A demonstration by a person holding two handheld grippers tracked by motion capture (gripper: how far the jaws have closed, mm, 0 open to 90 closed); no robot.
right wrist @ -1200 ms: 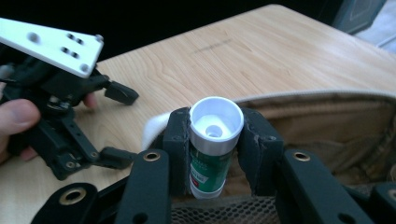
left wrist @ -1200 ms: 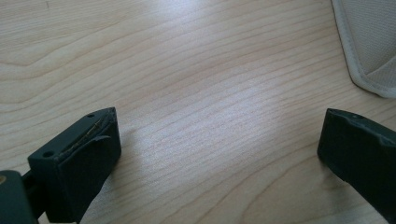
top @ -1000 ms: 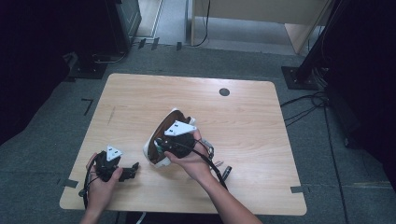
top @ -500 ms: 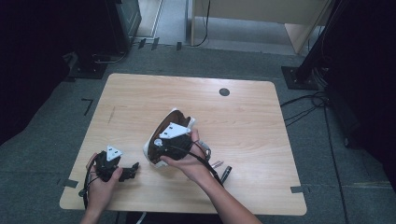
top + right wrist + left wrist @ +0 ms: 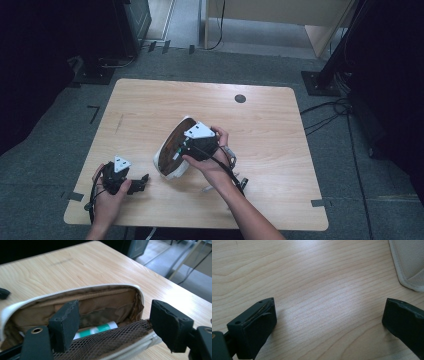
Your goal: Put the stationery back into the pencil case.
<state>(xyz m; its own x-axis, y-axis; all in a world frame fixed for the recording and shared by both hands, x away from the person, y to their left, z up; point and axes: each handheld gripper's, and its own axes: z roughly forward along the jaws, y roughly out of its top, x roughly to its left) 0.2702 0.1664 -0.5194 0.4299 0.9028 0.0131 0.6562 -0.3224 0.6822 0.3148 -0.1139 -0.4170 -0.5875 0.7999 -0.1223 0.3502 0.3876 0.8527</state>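
Wooden table point(image 5: 150, 100), light grain, rounded corners, is standing on a grey carpeted floor point(image 5: 45, 165); a small dark round grommet point(image 5: 240, 98) is sitting near its far edge, right of centre. White zip pouch point(image 5: 172, 150) with a brown lining is lying open near the middle of the table, slightly toward the near side, its mouth gaping; in the right gripper view the pouch point(image 5: 75, 293) is showing a brown mesh pocket point(image 5: 110, 338) along its near wall and a white-and-green tube point(image 5: 96, 330) lying inside behind that mesh. Right gripper point(image 5: 192, 145) is hovering over the pouch's open mouth, held in the person's right hand point(image 5: 212, 162); its jaws have just been opening and are now standing apart, one over the interior and the other outside the pouch's end, with the pads pressing on nothing. Left gripper point(image 5: 134, 184) is resting low over the near left part of the table in the left hand point(image 5: 107, 197), well apart from the pouch; its jaws are standing wide apart above bare wood, and in the left gripper view a corner of the pouch point(image 5: 409, 262) is lying far right of them.
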